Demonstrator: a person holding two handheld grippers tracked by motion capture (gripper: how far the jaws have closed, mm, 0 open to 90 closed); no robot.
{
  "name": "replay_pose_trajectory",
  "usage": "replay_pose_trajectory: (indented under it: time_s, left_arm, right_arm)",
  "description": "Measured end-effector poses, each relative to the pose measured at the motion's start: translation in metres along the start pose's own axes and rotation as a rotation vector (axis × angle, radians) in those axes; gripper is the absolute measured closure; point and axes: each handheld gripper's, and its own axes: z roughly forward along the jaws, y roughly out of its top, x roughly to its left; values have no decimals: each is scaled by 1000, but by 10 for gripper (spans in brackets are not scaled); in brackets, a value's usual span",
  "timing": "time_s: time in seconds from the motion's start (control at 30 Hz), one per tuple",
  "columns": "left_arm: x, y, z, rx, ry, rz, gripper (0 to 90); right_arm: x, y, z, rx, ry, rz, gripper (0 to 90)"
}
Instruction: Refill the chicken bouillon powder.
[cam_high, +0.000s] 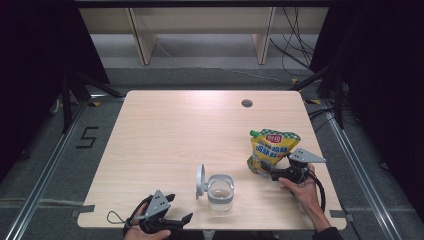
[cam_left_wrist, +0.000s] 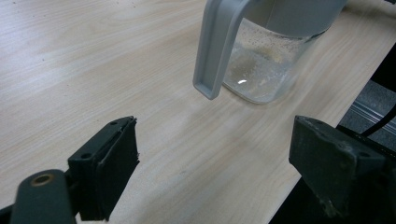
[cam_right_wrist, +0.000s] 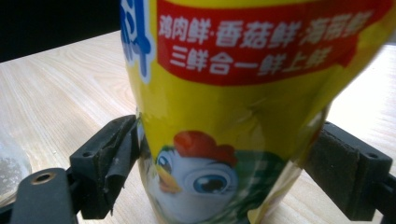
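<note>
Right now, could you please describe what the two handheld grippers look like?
Both the left gripper and the right gripper are black, each topped by a grey three-cornered plate and trailing a black cable. Their fingers are blocky black pads, scuffed, with small screw holes.

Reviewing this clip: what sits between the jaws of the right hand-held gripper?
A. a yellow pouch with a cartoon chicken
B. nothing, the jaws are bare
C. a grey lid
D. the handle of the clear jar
A: in the right gripper view the yellow pouch stands between the two jaws, which press its sides, and the high view shows the right hand-held gripper at its base.
</note>
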Motion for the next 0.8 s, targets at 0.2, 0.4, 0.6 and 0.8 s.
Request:
replay_pose_trajectory:
  time_s: [0.2, 0.4, 0.6, 0.8]
  left_arm:
    - [0, 0, 1, 12, 4, 16, 150]
    - [-1, 0, 2, 16, 0, 33, 150]
    - [-2, -1, 2, 9, -2, 15, 150]
    - [-2, 0, 1, 21, 0, 33, 150]
  right_arm:
    - [-2, 1, 3, -6, 4, -23, 145]
    - [-1, 4, 10, -27, 3, -37, 131]
    - [1, 6, 20, -65, -2, -52, 127]
    - [0, 5, 21, -49, -1, -35, 121]
